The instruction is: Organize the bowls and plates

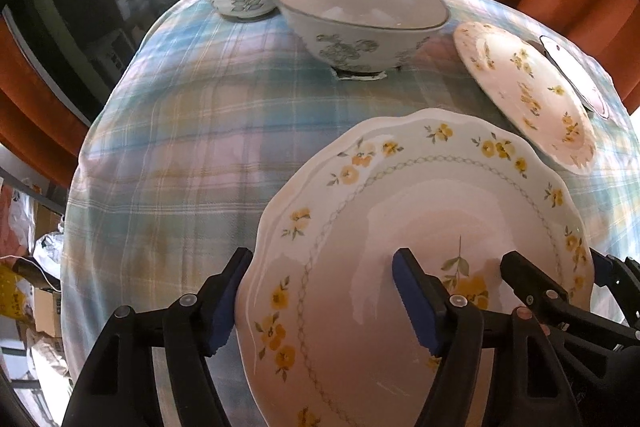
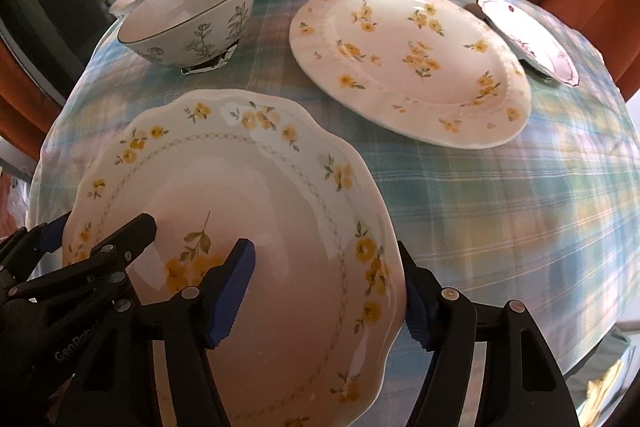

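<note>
**Both grippers on the scalloped plate, near edge of table**

Left gripper (image 1: 322, 301): jaws part open, clamped across the left rim of the scalloped plate (image 1: 420, 247). Outer pad is against the rim edge, inner pad sits on the plate face.

Right gripper (image 2: 330, 297): same setup on the right rim, roughly the same opening, one pad on the face, one outside the rim.

The plate sits near, at the front of the plaid tablecloth (image 1: 180, 147). Can't tell whether it is lifted or resting.

Far left: three bowls grouped together, nearest is the floral bowl (image 1: 360, 23).

Right of them: round flowered plate (image 2: 408, 63) flat on the cloth.

Far right: small dark-rimmed plate (image 2: 528, 39), just beside that one.
</note>
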### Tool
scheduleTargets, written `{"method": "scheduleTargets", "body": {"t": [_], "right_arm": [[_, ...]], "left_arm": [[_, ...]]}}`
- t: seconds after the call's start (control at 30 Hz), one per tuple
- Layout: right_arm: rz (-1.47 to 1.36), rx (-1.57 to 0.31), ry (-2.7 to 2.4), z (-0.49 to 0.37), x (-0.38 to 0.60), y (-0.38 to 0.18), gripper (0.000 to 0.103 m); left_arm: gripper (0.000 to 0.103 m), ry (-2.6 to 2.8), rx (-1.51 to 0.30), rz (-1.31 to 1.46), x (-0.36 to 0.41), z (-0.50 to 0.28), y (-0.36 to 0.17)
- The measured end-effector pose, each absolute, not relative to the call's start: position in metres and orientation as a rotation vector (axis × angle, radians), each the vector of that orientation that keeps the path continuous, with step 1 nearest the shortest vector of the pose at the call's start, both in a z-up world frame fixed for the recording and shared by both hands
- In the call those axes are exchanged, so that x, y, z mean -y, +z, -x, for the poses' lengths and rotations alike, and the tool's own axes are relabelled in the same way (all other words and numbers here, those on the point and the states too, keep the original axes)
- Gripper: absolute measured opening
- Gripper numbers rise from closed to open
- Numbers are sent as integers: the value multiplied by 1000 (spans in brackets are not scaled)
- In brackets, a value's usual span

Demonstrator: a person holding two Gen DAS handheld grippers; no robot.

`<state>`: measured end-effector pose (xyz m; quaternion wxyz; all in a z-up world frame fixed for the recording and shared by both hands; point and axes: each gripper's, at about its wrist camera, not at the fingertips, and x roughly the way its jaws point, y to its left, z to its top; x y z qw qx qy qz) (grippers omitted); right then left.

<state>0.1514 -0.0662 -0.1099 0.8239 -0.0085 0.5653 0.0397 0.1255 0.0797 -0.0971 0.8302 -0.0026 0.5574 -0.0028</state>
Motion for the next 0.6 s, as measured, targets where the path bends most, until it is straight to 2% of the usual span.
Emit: {"method": "scheduleTargets", "body": {"t": [0.6], "right_arm": [[28, -1093, 152, -144, 156, -65, 71]], "left_arm": [[72, 54, -1098, 43, 5, -112, -59]]}}
